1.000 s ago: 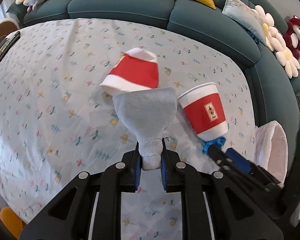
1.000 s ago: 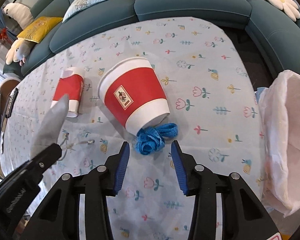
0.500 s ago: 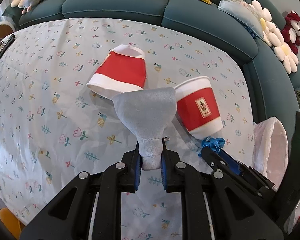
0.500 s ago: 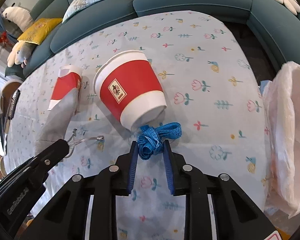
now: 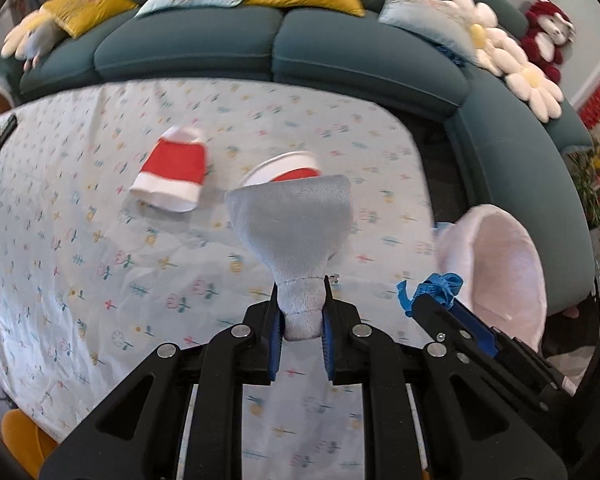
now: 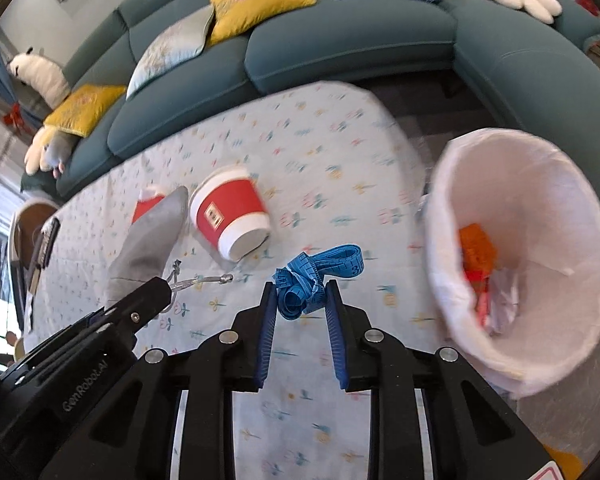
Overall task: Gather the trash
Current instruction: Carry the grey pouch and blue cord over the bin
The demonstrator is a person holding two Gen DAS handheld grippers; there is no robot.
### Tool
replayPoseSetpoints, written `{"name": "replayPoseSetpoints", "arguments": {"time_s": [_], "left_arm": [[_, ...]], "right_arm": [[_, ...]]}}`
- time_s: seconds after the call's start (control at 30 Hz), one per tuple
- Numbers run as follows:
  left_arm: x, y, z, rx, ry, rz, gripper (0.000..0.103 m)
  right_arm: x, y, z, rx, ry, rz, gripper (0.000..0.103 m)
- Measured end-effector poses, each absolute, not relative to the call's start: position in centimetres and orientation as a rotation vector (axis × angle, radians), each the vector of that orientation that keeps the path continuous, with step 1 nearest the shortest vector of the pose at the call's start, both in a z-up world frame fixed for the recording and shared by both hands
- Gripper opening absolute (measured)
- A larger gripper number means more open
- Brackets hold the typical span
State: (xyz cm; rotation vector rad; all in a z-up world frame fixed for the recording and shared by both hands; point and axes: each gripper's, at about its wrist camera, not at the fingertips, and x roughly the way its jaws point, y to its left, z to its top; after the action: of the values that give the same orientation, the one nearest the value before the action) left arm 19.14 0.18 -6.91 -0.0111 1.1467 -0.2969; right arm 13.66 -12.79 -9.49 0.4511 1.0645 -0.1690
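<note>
**Now carrying 2 finds toward the bin**

Both grippers are working over the floral cloth (image 6: 312, 152). The left gripper (image 5: 300, 320) is clenching the narrow neck of a grey plush (image 5: 292, 220), whose wide end is fanning out ahead of the jaws and hiding most of 1 cup (image 5: 284, 164). The right gripper (image 6: 302, 300) is pinching a bunched blue tape (image 6: 316, 276); its jaws have just been closing, and the tape is sitting between the pads with a loop sticking out ahead and to the right. Both items look lifted clear of the cloth.

The bin (image 6: 452, 184), lined in white, is standing ahead and to the right of the right jaws, its mouth tilted toward them, with orange and pale scraps already inside. 2 red cups are lying on their sides ahead and to the left: the nearer one (image 6: 230, 216) just beyond the tape, the flattened one (image 5: 172, 176) farther left, next to the plush tip.

To do this step well, the right hand is probably best carried over the bin's mouth before the jaws let go, since the loose loop could snag on the rim. Keeping the grip firm matters, as the tape is a slack bundle and may slip. Whether the plush counts as trash I cannot tell. Both cups remain to be collected.
</note>
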Motion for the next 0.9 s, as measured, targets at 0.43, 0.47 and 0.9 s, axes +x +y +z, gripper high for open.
{"name": "replayPoseSetpoints", "arguments": {"time_s": [0.43,0.47,0.9], "left_arm": [[13.5,-9.4,-3.1,0.116,1.072,-0.464,0.016],[13.2,-10.1,-3.0,0.12,1.073,-0.476,0.016],[10.1,-18.5,-2.8,0.216,1.059,-0.603,0.016]], "right_arm": [[5.6,-22.4,-5.3,0.501,0.936,-0.323,0.023],[5.1,-23.1,-5.2,0.509,0.932,-0.335,0.023],[0.3,-29.3,-5.7,0.582,0.89,-0.432,0.023]]}}
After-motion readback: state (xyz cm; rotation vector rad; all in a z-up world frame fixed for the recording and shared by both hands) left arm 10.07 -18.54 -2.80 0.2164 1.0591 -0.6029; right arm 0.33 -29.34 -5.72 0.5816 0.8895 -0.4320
